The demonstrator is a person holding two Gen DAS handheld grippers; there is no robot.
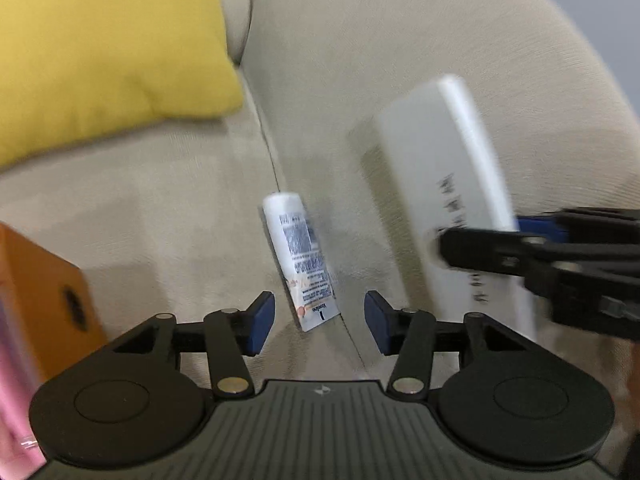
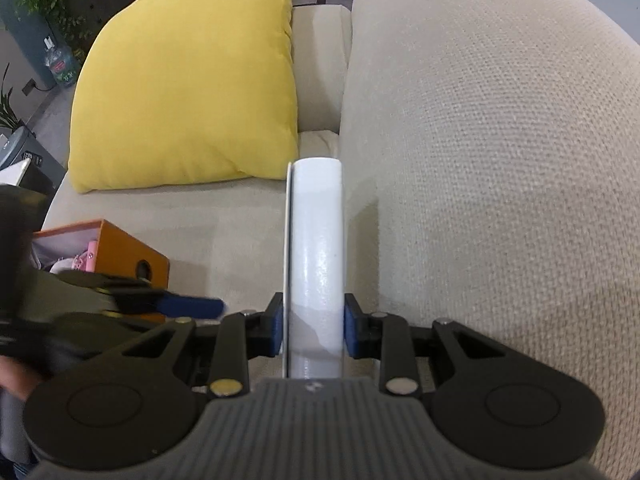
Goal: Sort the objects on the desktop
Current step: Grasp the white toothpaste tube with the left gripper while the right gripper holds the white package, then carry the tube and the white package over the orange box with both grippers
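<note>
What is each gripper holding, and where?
Right gripper clamps the glossy white tube near its lower end. Left gripper holds nothing.

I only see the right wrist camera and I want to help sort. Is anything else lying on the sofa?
Observer: Yes. A small tube lies along the seam of the sofa, by the backrest.
Operator: Is the left gripper holding it?
Observer: No. The left gripper is open. The tube's near end shows between its pads, which do not press on it.
Operator: Any writing on the thing I'm holding?
Observer: Yes. The box has dark print on its broad side, too blurred to read.
</note>
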